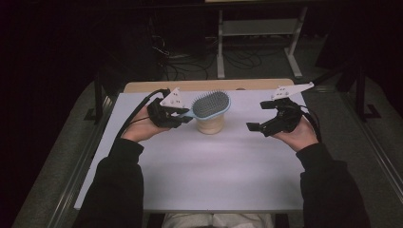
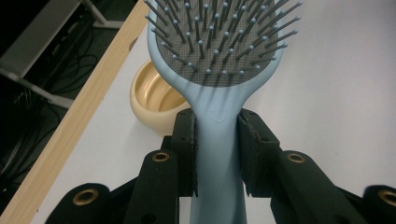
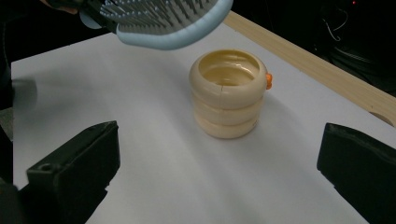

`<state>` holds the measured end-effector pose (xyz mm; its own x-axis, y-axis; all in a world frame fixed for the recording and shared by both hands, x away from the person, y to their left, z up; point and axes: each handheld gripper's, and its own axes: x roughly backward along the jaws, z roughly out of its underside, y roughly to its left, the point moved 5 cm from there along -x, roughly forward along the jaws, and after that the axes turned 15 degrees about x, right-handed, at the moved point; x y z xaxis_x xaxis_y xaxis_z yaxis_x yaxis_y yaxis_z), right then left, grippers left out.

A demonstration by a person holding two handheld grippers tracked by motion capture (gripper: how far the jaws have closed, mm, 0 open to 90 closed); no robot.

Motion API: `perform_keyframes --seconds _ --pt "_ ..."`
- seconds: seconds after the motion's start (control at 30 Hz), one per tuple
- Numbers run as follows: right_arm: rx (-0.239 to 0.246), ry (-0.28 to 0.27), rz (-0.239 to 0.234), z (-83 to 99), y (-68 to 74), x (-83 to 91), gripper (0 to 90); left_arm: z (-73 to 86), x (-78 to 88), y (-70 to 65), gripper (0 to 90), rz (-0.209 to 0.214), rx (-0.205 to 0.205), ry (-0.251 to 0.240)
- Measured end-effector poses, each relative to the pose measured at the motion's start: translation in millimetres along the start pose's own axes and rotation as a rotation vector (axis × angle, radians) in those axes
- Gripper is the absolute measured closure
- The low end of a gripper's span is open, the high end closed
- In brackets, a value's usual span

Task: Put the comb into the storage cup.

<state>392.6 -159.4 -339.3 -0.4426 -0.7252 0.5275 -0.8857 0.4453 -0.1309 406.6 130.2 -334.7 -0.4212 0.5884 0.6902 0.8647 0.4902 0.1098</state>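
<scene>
Over the middle of the white bench [image 1: 190, 180], the left gripper [image 1: 183, 116] holds a pale blue paddle hairbrush [image 1: 210, 104] by its handle, fingers [image 2: 184, 154] clamped on both sides of the narrow neck, bristles up, head hanging above a cream ribbed cup [image 1: 209, 125] that stands upright near the bench's far edge. Off to the side, the right gripper [image 1: 259, 116] waits with its fingers [image 3: 74, 168] spread wide and nothing between them, aimed at the cup. Judging by the pose, the brush seems bound for the cup; doing that well probably means tipping the brush upright over the opening, steadying the light cup with the free gripper, and releasing only once the brush rests inside.
</scene>
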Motion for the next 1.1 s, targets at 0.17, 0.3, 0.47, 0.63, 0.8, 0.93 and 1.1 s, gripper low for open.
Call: perform_keyframes --seconds 0.17,0.3,0.47,0.63,0.8,0.93,1.1 --pt "0.002 -0.013 -0.006 -6.9 -2.9 -6.1 0.0 -1.5 -4.8 -1.4 70.3 -0.011 -0.016 -0.009" --pt "0.008 -0.006 -0.007 -9.7 -3.2 -11.9 0.0 -3.3 -6.3 -3.6 70.3 -0.021 -0.028 -0.023" --pt "0.005 -0.015 -0.022 -14.5 -2.4 -17.5 0.0 -4.6 -9.8 -5.4 70.3 -0.024 -0.034 -0.033" --pt "0.0 -0.014 -0.032 -18.4 -2.3 -24.2 0.0 -5.1 -18.1 -10.8 70.3 -0.025 -0.039 -0.023" --pt "-0.013 -0.023 -0.057 -22.2 -0.5 -33.1 0.0 -5.9 -23.8 -15.4 70.3 -0.023 -0.054 -0.022" --pt "-0.011 -0.016 -0.069 -23.9 0.1 -40.0 0.0 -7.9 -26.6 -18.3 70.3 -0.013 -0.043 -0.028" --pt "-0.025 -0.015 -0.083 -24.2 -1.6 -46.4 0.0 -11.3 -32.3 -26.0 70.3 -0.004 -0.067 -0.035"
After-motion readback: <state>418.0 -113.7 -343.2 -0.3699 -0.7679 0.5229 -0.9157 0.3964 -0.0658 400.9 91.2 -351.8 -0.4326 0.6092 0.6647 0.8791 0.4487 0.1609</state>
